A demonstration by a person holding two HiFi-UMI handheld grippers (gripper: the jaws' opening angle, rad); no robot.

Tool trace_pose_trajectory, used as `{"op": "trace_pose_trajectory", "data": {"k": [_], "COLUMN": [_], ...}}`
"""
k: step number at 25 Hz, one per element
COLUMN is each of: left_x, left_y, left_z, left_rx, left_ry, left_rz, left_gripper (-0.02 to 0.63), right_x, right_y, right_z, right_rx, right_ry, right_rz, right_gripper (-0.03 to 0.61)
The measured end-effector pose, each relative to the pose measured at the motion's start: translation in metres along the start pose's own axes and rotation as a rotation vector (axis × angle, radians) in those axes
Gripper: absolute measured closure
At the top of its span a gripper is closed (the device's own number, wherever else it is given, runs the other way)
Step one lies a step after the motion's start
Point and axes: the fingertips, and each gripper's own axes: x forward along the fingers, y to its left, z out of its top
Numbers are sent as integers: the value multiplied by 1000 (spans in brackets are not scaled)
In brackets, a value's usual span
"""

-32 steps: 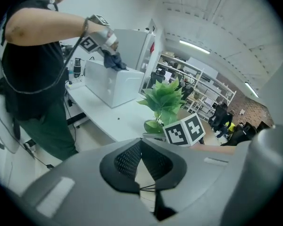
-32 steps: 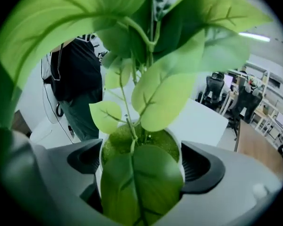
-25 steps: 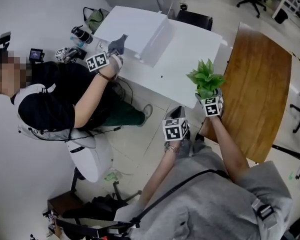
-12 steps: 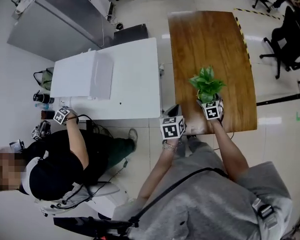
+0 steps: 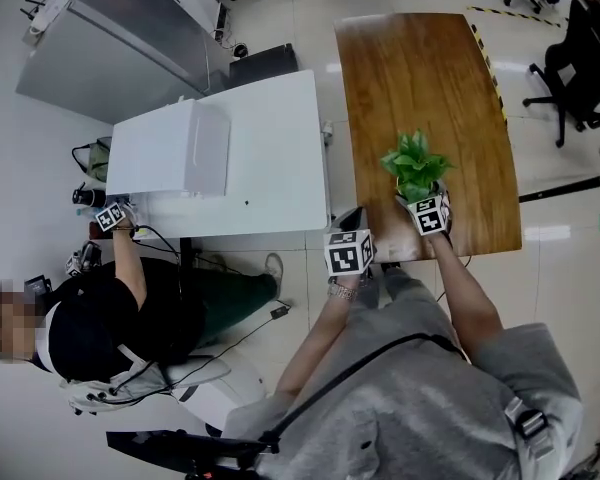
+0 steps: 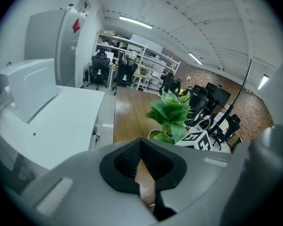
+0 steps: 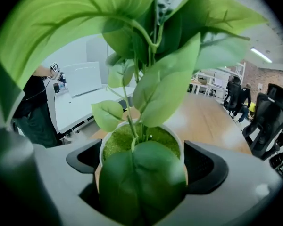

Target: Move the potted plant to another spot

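Note:
The potted plant (image 5: pixel 415 163), green leaves in a small white pot, is held over the near end of the brown wooden table (image 5: pixel 420 68). My right gripper (image 5: pixel 423 196) is shut on the potted plant's pot (image 7: pixel 140 136), one jaw on each side of the rim, with leaves filling most of the right gripper view. My left gripper (image 5: pixel 352 220) hangs by the table's near left corner, shut with nothing in it. The left gripper view looks past my left gripper (image 6: pixel 142 161) to the plant (image 6: pixel 172 114) at the right.
A white table (image 5: pixel 270 158) with a raised white box adjoins the wooden table's left side. Another person (image 5: pixel 110 318) sits at its near left, holding a marked gripper (image 5: pixel 110 218). Office chairs (image 5: pixel 580 68) stand at the right, a grey cabinet (image 5: pixel 110 38) at the far left.
The head view has swung round. The plant, still in my right gripper, has gone from the wooden table's edge to over its near end. The other person's hand left the white table.

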Motion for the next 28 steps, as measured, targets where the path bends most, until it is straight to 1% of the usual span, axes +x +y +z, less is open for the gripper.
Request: {"op": "trace_pose_trajectory", "data": {"k": [6,8,10,11,12,13,14,15,16,17,18,20,24,26,28], "left_x": [-9,-14,-17,-18,-18,-17,-16,-14,-13,-13,-16,-26,-57,-80,-101], "left_y": [-1,-4,-6,-7,-8,-10,-13,-18,-24,-31,-37,-50,-73,-79,-82], "left_z": [6,6,3,1,-2,-6,-11,-16,-22,-28,-34,-48,-79,-100,-122], "left_rx": [15,22,28,28,26,20,15,12,14,21,33,63,120,135,138], "left_ry": [-22,-28,-33,-35,-37,-37,-34,-27,-19,-11,-4,6,10,3,-10], "left_rz": [-39,-56,-74,-83,-93,-103,-113,-125,-137,-148,-156,-163,-159,-139,-109], "left_gripper": [601,601,601,601,601,601,601,601,601,600,601,601,601,601,601], "right_x": [-25,-44,-69,-83,-98,-113,-129,-145,-160,-172,-181,-192,-222,-243,-265], "right_y": [6,5,2,1,1,0,-1,-1,0,5,14,41,92,120,145], "right_z": [-7,-15,-28,-35,-40,-45,-48,-50,-49,-47,-41,-27,7,11,7], "right_rx": [28,69,133,164,193,220,244,268,291,315,339,367,366,357,342], "right_ry": [10,9,0,-5,-11,-18,-25,-32,-38,-44,-51,-57,-97,-116,-128], "right_rz": [-33,-69,-117,-143,-173,-209,-252,-296,-331,-343,-328,-250,-121,-78,-49], "right_gripper": [44,46,46,52,80,128,196,288,422,546,577,577,577,577,577]}}
